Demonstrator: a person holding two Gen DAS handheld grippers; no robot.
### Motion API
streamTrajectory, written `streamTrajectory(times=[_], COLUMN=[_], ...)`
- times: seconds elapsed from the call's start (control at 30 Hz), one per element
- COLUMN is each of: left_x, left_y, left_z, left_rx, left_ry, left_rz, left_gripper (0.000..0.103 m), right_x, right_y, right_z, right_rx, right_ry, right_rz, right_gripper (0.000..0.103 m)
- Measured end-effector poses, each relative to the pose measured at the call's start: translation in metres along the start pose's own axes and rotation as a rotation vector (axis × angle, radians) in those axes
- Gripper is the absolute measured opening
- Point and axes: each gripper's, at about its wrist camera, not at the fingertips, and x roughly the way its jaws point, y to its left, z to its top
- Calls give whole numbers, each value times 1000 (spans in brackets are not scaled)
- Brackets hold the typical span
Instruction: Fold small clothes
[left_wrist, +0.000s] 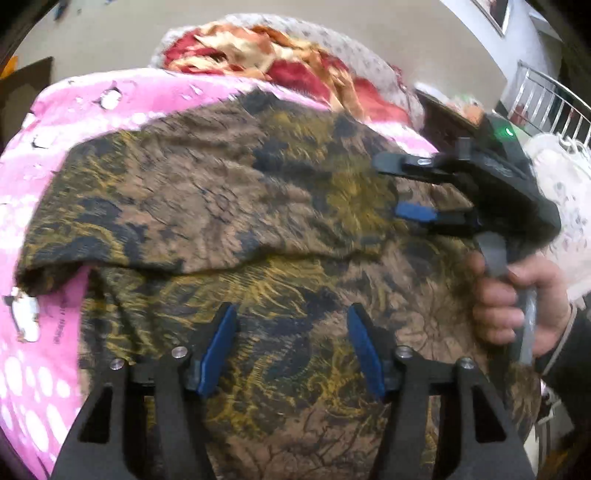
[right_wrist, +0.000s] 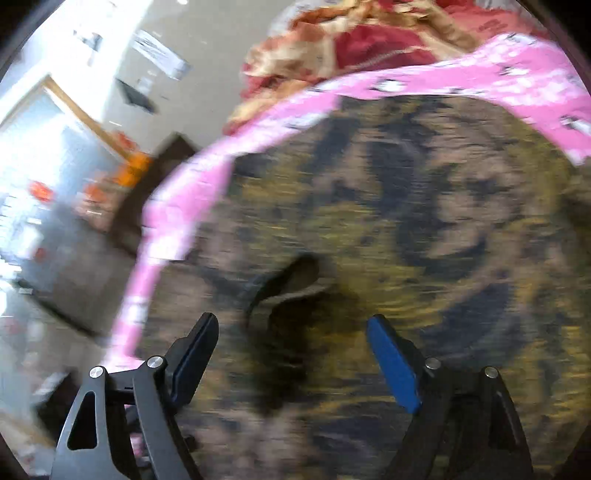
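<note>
where the brown, black and yellow patterned garment (left_wrist: 229, 206) spreads over the pink sheet (left_wrist: 33, 206), it fills the middle of both views, with an upper layer lying folded over the lower one across the centre of the left wrist frame. the left gripper (left_wrist: 291, 343) sits at the bottom centre of that frame, its blue-padded fingers (left_wrist: 218, 350) spread apart and released, with only cloth showing in the gap. at the right edge, the right gripper (left_wrist: 395, 188) reaches in over the garment, held by the right hand (left_wrist: 517, 302); its fingers stand apart, nothing between them. the right wrist view is blurred, but its jaws are wide over the fabric. a red and cream blanket (left_wrist: 266, 51) lies at the top.
</note>
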Motion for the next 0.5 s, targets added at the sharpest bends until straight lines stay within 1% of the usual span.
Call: streamTrajectory(times=[0.03,0.13,0.17,0.2,0.23,0.3,0.37,0.4,0.43,0.5], left_x=[4,7,6,6,8,7,8,9,9,12], left_y=[2,1,0,0,-1,2,0,-1,-2,-5], left_z=[0,0,-1,-1,0,-1,-2,-1,-2,0], left_rx=[-9,-2,1,2,2,2,8,13,20,27], left_ry=[8,7,9,9,10,11,13,15,17,19], left_rz=[8,22,23,22,21,21,23,29,35,44], left_gripper=[68,69,70,70,71,71,72,73,74,74], right_x=[2,12,13,15,17,21,25,25,28,35], right_y=[3,13,19,23,27,30,29,28,29,29], right_z=[0,0,0,0,1,1,0,0,0,1], right_rx=[-3,-52,-81,-113,-134,-162,-169,-185,-203,-217], right_ry=[0,33,44,56,71,101,116,122,129,159], right_rz=[21,36,27,10,-13,-92,-155,-177,-228,-298], right_gripper=[88,87,83,75,71,39,23,22,22,19])
